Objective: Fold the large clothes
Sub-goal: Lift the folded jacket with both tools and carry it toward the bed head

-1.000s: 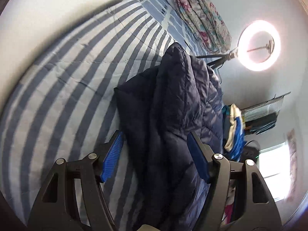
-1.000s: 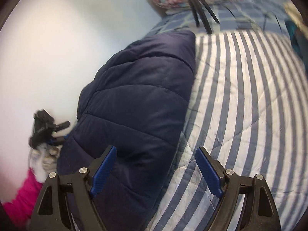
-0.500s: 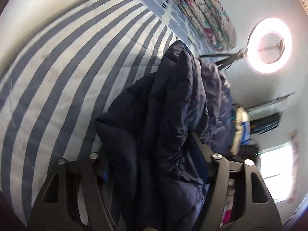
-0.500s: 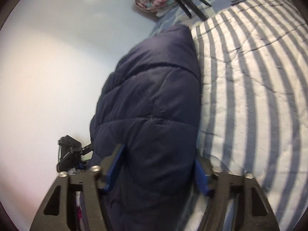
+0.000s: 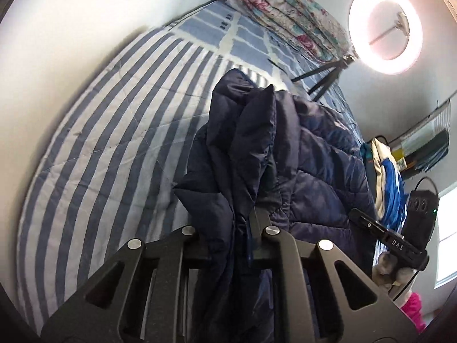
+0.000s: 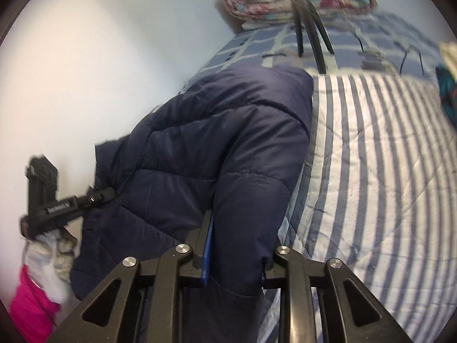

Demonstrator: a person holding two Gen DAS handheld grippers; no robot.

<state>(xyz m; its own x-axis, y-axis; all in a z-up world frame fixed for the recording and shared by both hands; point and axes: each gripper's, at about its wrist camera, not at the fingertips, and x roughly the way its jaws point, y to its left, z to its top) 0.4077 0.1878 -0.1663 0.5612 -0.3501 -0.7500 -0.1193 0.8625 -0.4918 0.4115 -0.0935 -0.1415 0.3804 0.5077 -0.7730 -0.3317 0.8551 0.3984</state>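
Observation:
A dark navy puffer jacket [image 5: 300, 157] lies along the striped bed, its near edge bunched and lifted. My left gripper [image 5: 232, 224] has its jaws closing on a thick fold of that edge, and the fabric hides the left pad. In the right wrist view the same jacket [image 6: 214, 143] fills the middle. My right gripper [image 6: 238, 237] is closing its jaws on the padded hem, with the blue pad [image 6: 208, 245] pressed against it. Each view shows the other gripper [image 5: 388, 237] [image 6: 57, 203] at the jacket's far corner, held in a gloved hand [image 6: 57, 254].
A blue and white striped bedspread [image 5: 100, 157] covers the bed beside a pale wall. A rolled floral quilt [image 5: 285, 20] lies at the head end. A ring light [image 5: 385, 28] stands on a tripod [image 6: 311, 28] there. A heap of clothes [image 5: 385, 177] sits past the jacket.
Both grippers went from wide open over the jacket's near edge to pinching it. The edge has risen and bunched up between the fingers, and both views have tilted upward.

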